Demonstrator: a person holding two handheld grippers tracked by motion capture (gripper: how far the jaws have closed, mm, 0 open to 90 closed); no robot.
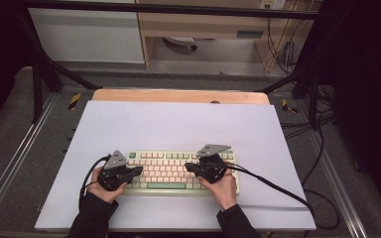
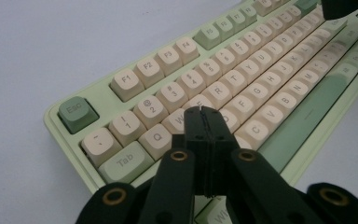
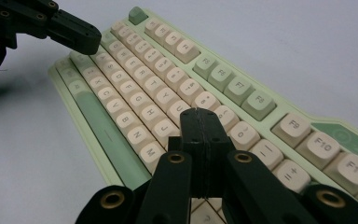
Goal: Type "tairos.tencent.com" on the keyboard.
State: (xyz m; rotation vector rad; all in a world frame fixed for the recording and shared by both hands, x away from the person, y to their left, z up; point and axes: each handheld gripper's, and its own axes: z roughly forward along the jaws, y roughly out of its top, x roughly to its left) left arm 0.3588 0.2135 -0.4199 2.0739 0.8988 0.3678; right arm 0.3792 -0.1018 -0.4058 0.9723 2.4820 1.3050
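While seemingly touching no key, closed grippers [image 1: 138, 171] over keyboard [image 1: 168, 170]

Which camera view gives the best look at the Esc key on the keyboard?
The left gripper view: the green Esc key sits close, its label readable, at the keyboard corner. In the right gripper view it is a small unreadable cap at the far end. In the high view it is a tiny green square.

On the table lie 1 pale green keyboard with cream and green keycaps [image 1: 168, 171] and 1 large white sheet [image 1: 178, 124] beneath it. Above it are 2 black two-jaw grippers, the left gripper [image 1: 138, 171] and the right gripper [image 1: 189, 167], each carried by 1 hand, making 2 hands, each gripper trailing 1 black cable.
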